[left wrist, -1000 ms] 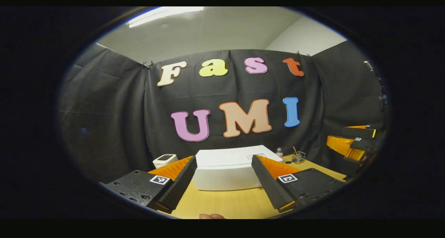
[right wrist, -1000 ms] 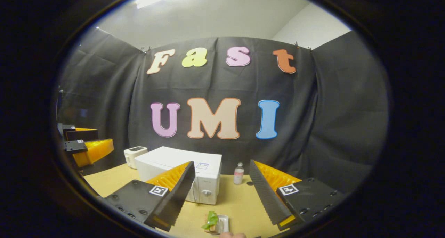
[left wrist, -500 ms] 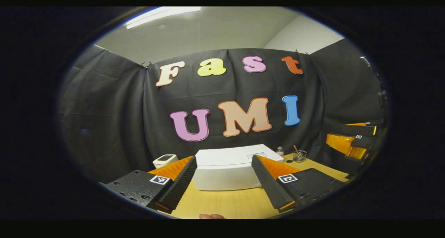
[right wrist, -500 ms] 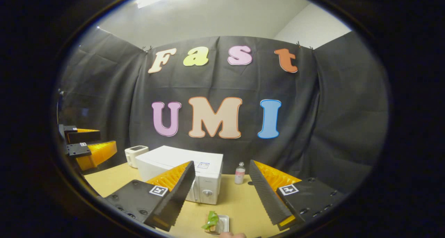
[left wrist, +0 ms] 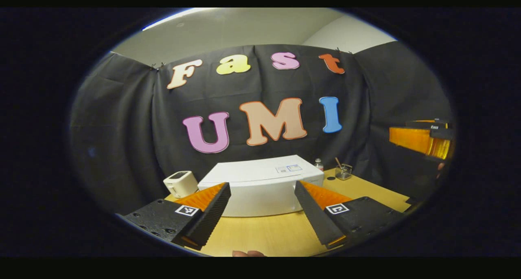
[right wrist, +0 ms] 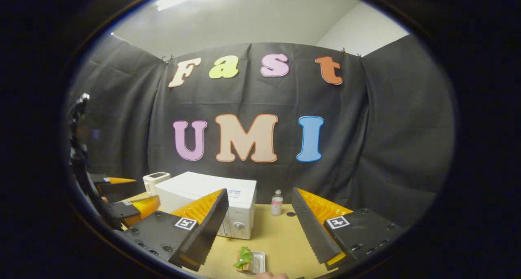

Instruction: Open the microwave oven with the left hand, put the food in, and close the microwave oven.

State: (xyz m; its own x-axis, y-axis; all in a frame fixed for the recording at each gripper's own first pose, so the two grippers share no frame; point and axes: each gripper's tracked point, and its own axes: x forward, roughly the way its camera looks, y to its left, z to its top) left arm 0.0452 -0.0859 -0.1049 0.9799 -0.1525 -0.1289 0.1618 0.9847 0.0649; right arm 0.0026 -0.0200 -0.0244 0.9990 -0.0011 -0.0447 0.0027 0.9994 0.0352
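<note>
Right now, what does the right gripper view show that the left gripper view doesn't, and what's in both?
Right gripper view: the food, a green leaf on a small white tray, near the front of the table, plus the microwave front with its dial.
Left gripper view: a small glass jar with a stick in it, far back on the table.
Shared: the white microwave, the small bottle beside it, a small white appliance on its other side, and the wooden table.

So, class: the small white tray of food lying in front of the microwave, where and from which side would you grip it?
Grip the tray by its raised rim, coming from above with the right gripper, one finger inside, one outside. It lies flat and low on the table.
</note>
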